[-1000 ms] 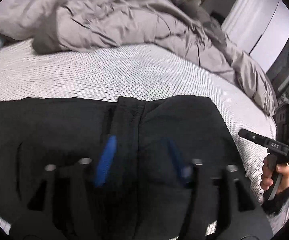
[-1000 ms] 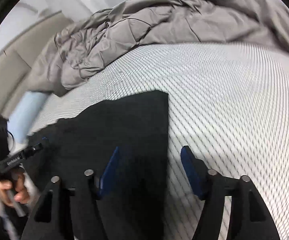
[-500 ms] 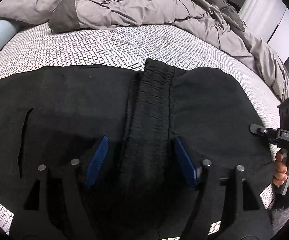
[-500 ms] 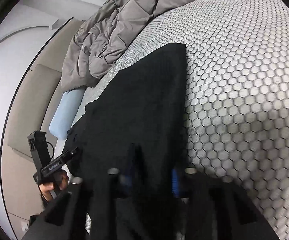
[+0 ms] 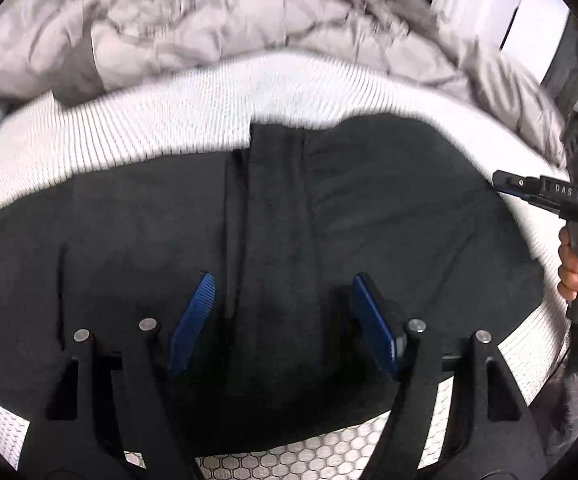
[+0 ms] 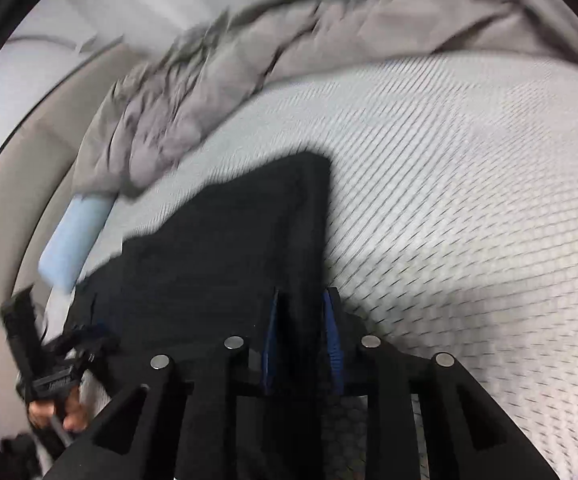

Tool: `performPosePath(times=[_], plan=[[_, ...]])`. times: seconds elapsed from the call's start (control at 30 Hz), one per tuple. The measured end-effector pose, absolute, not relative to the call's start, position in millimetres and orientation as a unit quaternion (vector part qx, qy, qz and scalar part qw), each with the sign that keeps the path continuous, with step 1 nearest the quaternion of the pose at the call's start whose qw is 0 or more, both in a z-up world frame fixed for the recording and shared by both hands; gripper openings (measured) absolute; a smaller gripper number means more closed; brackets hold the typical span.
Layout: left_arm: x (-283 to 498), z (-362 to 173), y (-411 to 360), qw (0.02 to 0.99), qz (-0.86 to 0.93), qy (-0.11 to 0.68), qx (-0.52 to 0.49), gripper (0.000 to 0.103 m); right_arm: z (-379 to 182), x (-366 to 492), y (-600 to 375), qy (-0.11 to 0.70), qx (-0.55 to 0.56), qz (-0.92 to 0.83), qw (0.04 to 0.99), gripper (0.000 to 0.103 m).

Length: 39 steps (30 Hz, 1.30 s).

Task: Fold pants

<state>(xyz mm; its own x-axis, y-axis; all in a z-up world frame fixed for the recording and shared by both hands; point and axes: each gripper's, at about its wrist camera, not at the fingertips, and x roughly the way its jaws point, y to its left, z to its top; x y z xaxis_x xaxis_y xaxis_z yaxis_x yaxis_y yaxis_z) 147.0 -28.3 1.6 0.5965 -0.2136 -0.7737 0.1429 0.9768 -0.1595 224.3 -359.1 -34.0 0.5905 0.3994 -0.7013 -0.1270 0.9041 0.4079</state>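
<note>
Black pants (image 5: 389, 216) lie spread on the white honeycomb-patterned mattress (image 5: 161, 120). A raised lengthwise fold of the pants (image 5: 273, 240) runs between the blue pads of my left gripper (image 5: 281, 316), which is open just above it. My right gripper (image 6: 301, 336) is shut on the right edge of the pants (image 6: 229, 248), with cloth between its blue pads. The right gripper also shows at the right of the left wrist view (image 5: 545, 192), and the left gripper at the lower left of the right wrist view (image 6: 69, 364).
A crumpled grey duvet (image 5: 229, 28) lies along the far side of the mattress, also in the right wrist view (image 6: 225, 80). A light blue pillow (image 6: 73, 236) lies at the left. The beige headboard (image 6: 17, 168) rises behind it.
My right gripper closed from wide open onto the pants' edge. My left gripper opened wider over the central fold. Both views shifted and are blurred now.
</note>
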Motion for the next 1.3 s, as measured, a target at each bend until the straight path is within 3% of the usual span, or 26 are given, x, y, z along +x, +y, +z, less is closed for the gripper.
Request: performPosePath(times=[0.1, 0.17, 0.4, 0.63, 0.77, 0.83, 0.93, 1.1, 1.17, 1.23, 1.3], plan=[[135, 25, -37, 0.915, -0.115, 0.385, -0.036, 0.069, -7, 198, -348, 0.367, 0.128, 0.141, 0.911, 0.025], [131, 29, -52, 0.918, -0.15, 0.366, -0.03, 0.069, -3, 188, -326, 0.363, 0.114, 0.155, 0.912, 0.034], [135, -22, -110, 0.881, -0.187, 0.428, 0.072, 0.069, -57, 189, -217, 0.448, 0.002, 0.234, 0.863, 0.035], [108, -27, -86, 0.884, -0.182, 0.419, 0.099, 0.069, -63, 166, -238, 0.422, -0.124, 0.146, 0.886, 0.036], [105, -29, -75, 0.886, -0.175, 0.419, 0.096, 0.07, -58, 158, -283, 0.428, -0.101, 0.127, 0.889, 0.038], [107, -30, -73, 0.887, -0.172, 0.419, 0.094, 0.071, -58, 156, -315, 0.431, -0.09, 0.085, 0.894, 0.05], [109, -27, -73, 0.888, -0.168, 0.418, 0.087, 0.072, -55, 154, -343, 0.432, -0.024, 0.081, 0.898, 0.051], [104, -2, -38, 0.907, -0.098, 0.409, 0.006, 0.072, -25, 129, -314, 0.347, -0.037, 0.13, 0.928, 0.054], [94, 10, -8, 0.913, -0.055, 0.403, -0.04, 0.076, -25, 127, -296, 0.334, -0.046, 0.156, 0.928, 0.079], [78, 21, 34, 0.916, -0.008, 0.385, -0.109, 0.093, -29, 131, -279, 0.334, -0.049, 0.165, 0.927, 0.083], [56, 26, 79, 0.914, 0.044, 0.358, -0.185, 0.102, -33, 134, -274, 0.346, -0.043, 0.176, 0.92, 0.083]])
